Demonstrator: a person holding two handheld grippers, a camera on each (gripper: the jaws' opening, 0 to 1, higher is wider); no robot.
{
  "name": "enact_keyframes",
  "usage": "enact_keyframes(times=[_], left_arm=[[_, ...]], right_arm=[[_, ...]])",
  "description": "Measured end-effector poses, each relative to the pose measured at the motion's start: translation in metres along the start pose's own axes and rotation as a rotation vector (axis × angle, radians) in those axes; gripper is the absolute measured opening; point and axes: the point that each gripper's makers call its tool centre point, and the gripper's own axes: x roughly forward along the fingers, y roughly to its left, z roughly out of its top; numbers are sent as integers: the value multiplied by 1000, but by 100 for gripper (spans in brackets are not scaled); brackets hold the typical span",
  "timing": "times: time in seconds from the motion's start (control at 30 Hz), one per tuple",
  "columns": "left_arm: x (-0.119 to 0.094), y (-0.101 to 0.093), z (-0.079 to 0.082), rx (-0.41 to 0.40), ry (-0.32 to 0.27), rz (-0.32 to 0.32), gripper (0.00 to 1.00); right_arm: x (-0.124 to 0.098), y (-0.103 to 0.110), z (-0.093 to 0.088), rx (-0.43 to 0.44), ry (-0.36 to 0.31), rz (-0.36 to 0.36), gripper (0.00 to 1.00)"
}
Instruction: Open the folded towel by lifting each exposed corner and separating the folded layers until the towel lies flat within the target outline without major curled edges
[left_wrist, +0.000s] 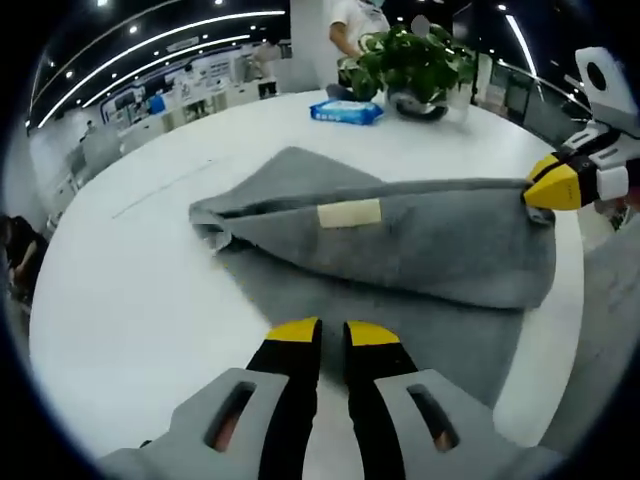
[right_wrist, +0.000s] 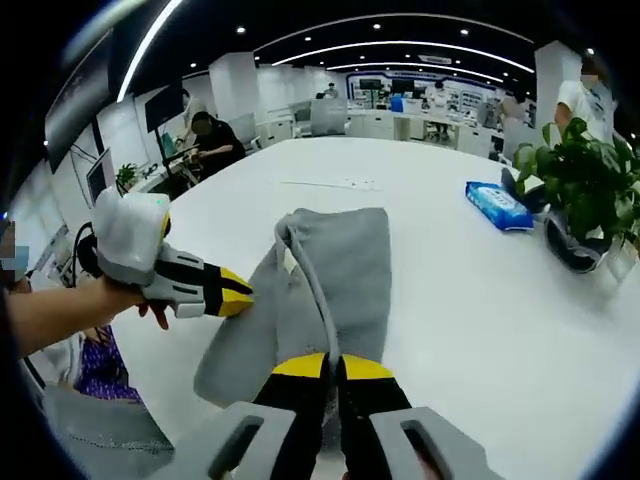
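Two layers of the grey towel (left_wrist: 400, 250) on the white tabletop (left_wrist: 130, 290) are being separated. Its upper edge is clamped and lifted by the right hand-held gripper (right_wrist: 333, 368). The left hand-held gripper (left_wrist: 333, 332) is held near it, jaws nearly together, empty. Next, the fold should be carried over and laid flat.

A big white round table (left_wrist: 130, 300) holds everything. A gray towel (left_wrist: 400, 250) lies on it, partly folded over, with a small pale tag on top. Farther back lies a blue pack of wipes (left_wrist: 346, 111). Near the pack stands a green plant in a pot (left_wrist: 415, 70).
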Motion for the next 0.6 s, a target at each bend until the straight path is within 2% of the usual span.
enact_keyframes(times=[0.07, 0.1, 0.2, 0.6], left_arm=[[3, -1, -5, 6, 7, 1, 8], [2, 0, -4, 2, -11, 5, 8], [2, 1, -3, -42, -3, 4, 8], [3, 1, -4, -49, 1, -12, 7]], right_arm=[[-1, -5, -1, 5, 0, -8, 1], [-3, -11, -1, 11, -4, -18, 1], [-6, -19, -1, 20, -6, -30, 1], [-17, -55, -11, 67, -1, -91, 1]])
